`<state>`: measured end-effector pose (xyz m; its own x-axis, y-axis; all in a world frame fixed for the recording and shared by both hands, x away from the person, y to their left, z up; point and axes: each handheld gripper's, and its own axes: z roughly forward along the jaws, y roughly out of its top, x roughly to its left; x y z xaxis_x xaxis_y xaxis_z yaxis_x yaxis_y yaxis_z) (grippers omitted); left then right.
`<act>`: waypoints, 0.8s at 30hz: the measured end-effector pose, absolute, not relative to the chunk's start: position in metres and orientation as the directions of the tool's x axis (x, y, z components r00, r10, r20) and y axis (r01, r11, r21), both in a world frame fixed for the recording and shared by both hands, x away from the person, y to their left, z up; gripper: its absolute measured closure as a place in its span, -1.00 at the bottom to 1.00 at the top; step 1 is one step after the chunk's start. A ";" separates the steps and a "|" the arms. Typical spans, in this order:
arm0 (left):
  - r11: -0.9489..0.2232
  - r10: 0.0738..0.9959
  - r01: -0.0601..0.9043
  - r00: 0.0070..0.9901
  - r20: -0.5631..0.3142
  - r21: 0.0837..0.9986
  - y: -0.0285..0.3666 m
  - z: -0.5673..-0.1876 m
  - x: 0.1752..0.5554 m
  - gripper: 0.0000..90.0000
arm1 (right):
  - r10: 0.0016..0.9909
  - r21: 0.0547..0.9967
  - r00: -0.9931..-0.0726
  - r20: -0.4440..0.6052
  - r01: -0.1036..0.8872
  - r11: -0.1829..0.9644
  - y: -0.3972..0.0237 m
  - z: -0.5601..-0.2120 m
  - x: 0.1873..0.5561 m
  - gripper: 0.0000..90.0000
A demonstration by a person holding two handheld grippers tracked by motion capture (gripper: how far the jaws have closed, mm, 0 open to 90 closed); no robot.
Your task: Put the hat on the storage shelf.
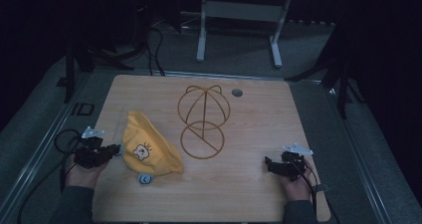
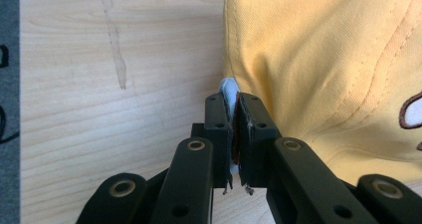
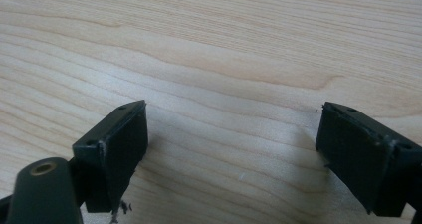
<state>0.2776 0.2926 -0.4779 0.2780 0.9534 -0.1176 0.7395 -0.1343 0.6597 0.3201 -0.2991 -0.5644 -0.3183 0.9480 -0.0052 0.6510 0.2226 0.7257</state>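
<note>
Now: your left gripper (image 2: 234,129) clenched edge of yellow fabric cap (image 1: 149,147) near wooden table's (image 1: 259,194) left edge; right gripper (image 3: 231,149) gaped, empty. Next, probably carry cap onto wire stand (image 1: 203,122).

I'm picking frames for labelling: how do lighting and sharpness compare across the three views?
High view: dim, dark surroundings, yellow cap small but legible. Left gripper view: bright, cap seams sharp, near fingers soft. Right gripper view: bright, table grain crisp, faint shadows beside the fingers.

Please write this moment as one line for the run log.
left gripper: shut on yellow cap edge | right gripper: open, nothing between jaws, over table | wire cap stand: bare
</note>
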 end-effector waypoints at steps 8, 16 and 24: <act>-0.138 0.950 0.717 0.291 -0.113 0.683 0.295 -0.466 0.276 0.87 | 0.948 0.725 -0.317 -0.004 0.652 0.221 -0.299 -0.564 0.320 -0.71; -0.149 0.944 0.703 0.310 -0.110 0.696 0.296 -0.455 0.275 0.87 | 0.948 0.725 -0.317 -0.004 0.652 0.221 -0.299 -0.564 0.320 -0.71; -0.166 0.939 0.680 0.331 -0.097 0.714 0.293 -0.439 0.274 0.87 | 0.949 0.726 -0.317 -0.003 0.652 0.220 -0.299 -0.564 0.320 -0.71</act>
